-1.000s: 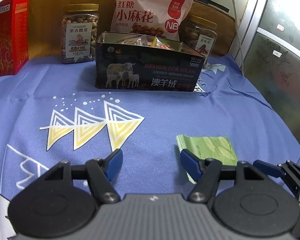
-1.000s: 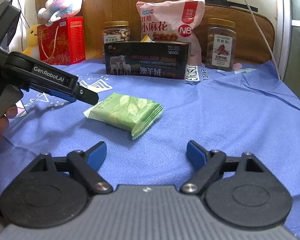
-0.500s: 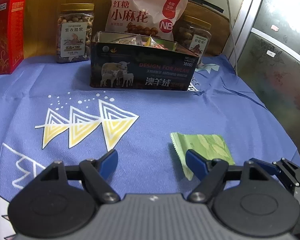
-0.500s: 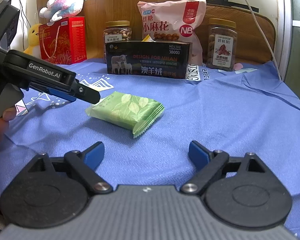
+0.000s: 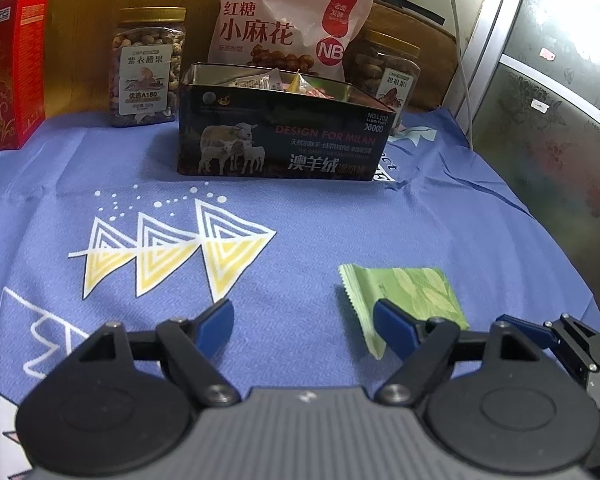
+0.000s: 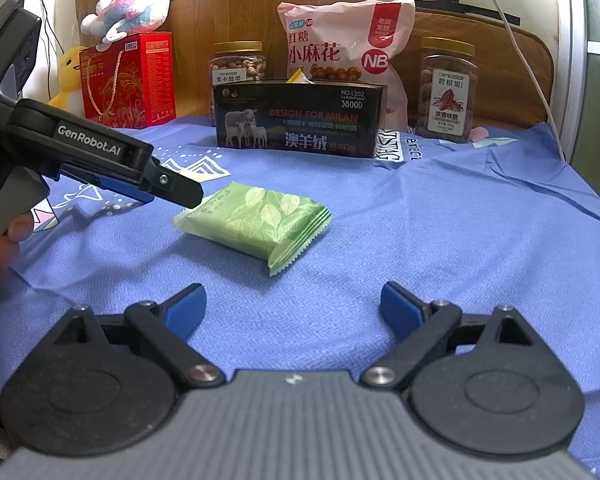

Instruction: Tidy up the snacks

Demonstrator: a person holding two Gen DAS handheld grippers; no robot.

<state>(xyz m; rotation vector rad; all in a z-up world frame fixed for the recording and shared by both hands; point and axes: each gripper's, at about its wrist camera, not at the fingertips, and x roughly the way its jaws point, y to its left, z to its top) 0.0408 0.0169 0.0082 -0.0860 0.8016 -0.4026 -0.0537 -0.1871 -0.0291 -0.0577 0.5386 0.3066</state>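
Blue tablecloth, both grippers' jaws apart near green packet.

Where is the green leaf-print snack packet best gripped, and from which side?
Across the narrow middle of the flat green leaf-print snack packet, coming from above: it lies flat on the blue cloth, and its crimped ends look thin and floppy.

This place looks like a home, probably a bedroom. A blue printed bedsheet covers the surface before a wooden headboard. A plush toy sits on a red gift box, beside nut jars, and a charger cable hangs down.
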